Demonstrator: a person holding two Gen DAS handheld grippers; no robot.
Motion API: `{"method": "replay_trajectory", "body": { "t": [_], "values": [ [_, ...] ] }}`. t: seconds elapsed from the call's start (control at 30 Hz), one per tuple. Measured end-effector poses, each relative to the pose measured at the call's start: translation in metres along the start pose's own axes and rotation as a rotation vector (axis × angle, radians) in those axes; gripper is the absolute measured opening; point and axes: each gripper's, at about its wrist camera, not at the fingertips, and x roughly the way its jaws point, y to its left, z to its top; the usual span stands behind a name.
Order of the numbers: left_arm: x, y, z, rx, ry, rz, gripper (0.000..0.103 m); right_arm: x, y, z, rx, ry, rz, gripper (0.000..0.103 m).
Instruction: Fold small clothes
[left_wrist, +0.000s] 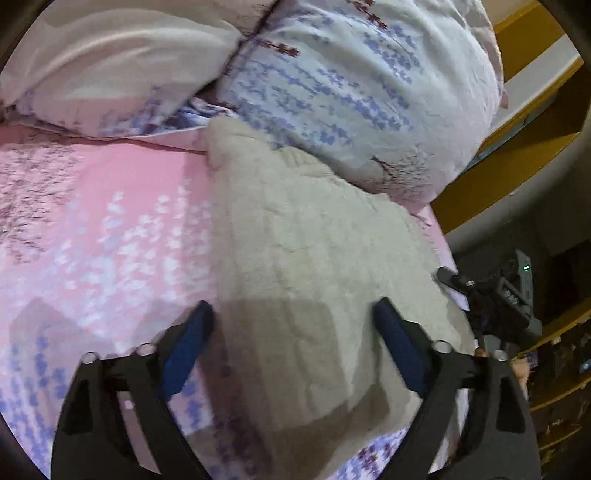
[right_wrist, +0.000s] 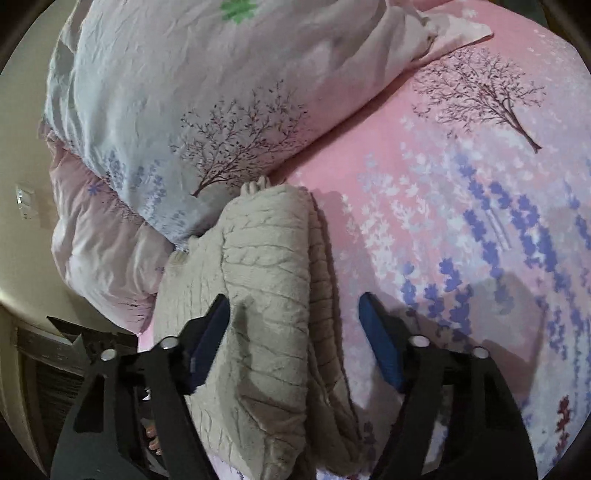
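A beige knitted garment (left_wrist: 314, 266) lies folded on the pink flowered bedsheet (left_wrist: 110, 229), near the bed's right edge. My left gripper (left_wrist: 293, 314) is open just above its near part, with nothing between the blue pads (left_wrist: 400, 347). In the right wrist view the same garment (right_wrist: 266, 288) shows as a thick folded bundle with a cable pattern. My right gripper (right_wrist: 293, 317) is open over the bundle's near end; its left pad (right_wrist: 208, 343) touches the knit and the right pad hangs above the sheet (right_wrist: 461, 206). The other gripper (left_wrist: 491, 295) shows at the right of the left wrist view.
A bulky white and lilac duvet (left_wrist: 332, 92) is heaped behind the garment, also in the right wrist view (right_wrist: 177, 110). Yellow wooden furniture (left_wrist: 517, 140) stands beyond the bed's right edge. A cream wall with a switch (right_wrist: 24, 199) is at the left.
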Motion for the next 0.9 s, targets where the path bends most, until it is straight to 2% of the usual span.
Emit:
{"method": "replay_trajectory", "body": {
  "t": [0.03,0.1,0.17,0.23,0.3,0.4,0.5,0.57,0.63,0.7,0.77,0.83,0.9],
  "values": [
    [0.001,0.001,0.000,-0.018,0.001,-0.007,0.078,0.007,-0.002,-0.002,0.018,0.032,0.042,0.041],
    [0.003,0.004,0.003,-0.051,-0.010,-0.027,0.067,0.008,-0.004,-0.006,0.023,0.024,0.071,0.033],
    [-0.001,0.011,0.003,-0.075,-0.025,-0.056,0.049,0.006,-0.004,-0.010,0.026,0.015,0.088,0.029],
    [-0.009,0.012,0.004,-0.064,-0.030,-0.083,0.041,0.002,0.005,-0.014,0.017,-0.008,0.115,0.027],
    [-0.023,0.014,0.003,-0.040,-0.019,-0.104,0.039,-0.004,0.023,-0.019,-0.018,-0.026,0.163,0.026],
    [-0.056,0.014,0.000,0.037,-0.045,-0.061,0.038,-0.005,0.064,-0.029,-0.135,-0.016,0.175,0.025],
    [-0.093,0.029,-0.002,0.059,-0.079,-0.027,0.038,0.014,0.102,-0.050,-0.258,0.022,0.149,0.025],
    [-0.119,0.047,-0.001,0.064,-0.107,0.033,0.038,0.028,0.117,-0.060,-0.310,0.035,0.140,0.024],
    [-0.124,0.060,0.003,0.061,-0.111,0.088,0.040,0.045,0.126,-0.070,-0.342,0.044,0.127,0.023],
    [-0.118,0.083,0.003,0.031,-0.089,0.159,0.045,0.068,0.132,-0.077,-0.373,0.036,0.048,0.023],
    [-0.107,0.099,-0.001,-0.004,-0.081,0.184,0.059,0.079,0.129,-0.080,-0.389,0.012,-0.034,0.023],
    [-0.109,0.096,0.000,0.005,-0.112,0.219,0.069,0.080,0.128,-0.080,-0.370,0.013,-0.032,0.026],
    [-0.117,0.086,0.000,0.047,-0.148,0.270,0.070,0.072,0.130,-0.079,-0.379,0.016,-0.036,0.032]
  ]
}}
